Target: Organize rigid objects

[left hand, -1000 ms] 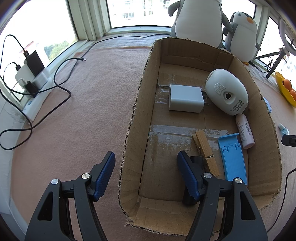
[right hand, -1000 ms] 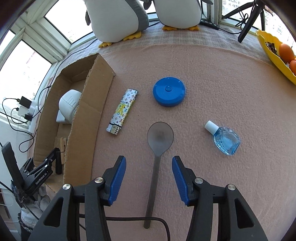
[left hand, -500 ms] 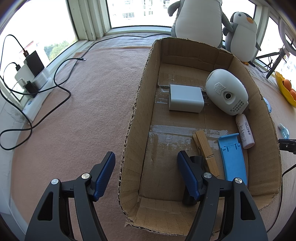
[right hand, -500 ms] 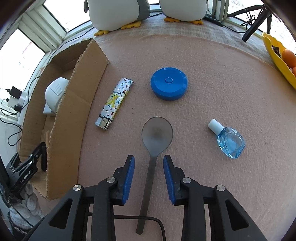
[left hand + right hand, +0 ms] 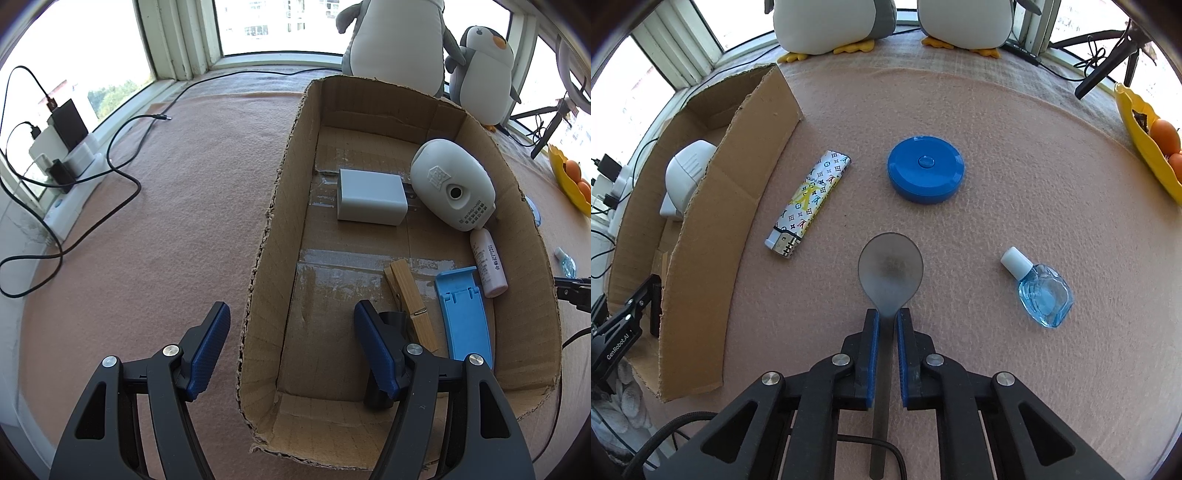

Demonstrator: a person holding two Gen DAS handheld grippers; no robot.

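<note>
In the right wrist view, the right gripper sits at the lower centre of the frame with its blue pads pressed in on the neck of a grey spoon, just below the bowl. The spoon lies flat on the pink felt mat; its bowl points toward the top of the frame and its handle runs back between the fingers to the bottom edge. To the right of the bowl lies a small blue bottle with a white cap. Above the spoon sits a round blue case, and to the left of that a patterned lighter lies at a slant. Further left, a cardboard box fills the left side of the frame.

In the left wrist view, the left gripper is at the bottom of the frame, fingers spread wide, holding nothing. Its fingers straddle the left wall of the cardboard box, one outside over the mat and one inside. Just beside the inner finger lie a wooden clothespin and a blue plastic stand. Higher in the box are a pale tube, a white charger block and a rounded white device. Two plush penguins stand beyond the box at the top of the frame.
</note>
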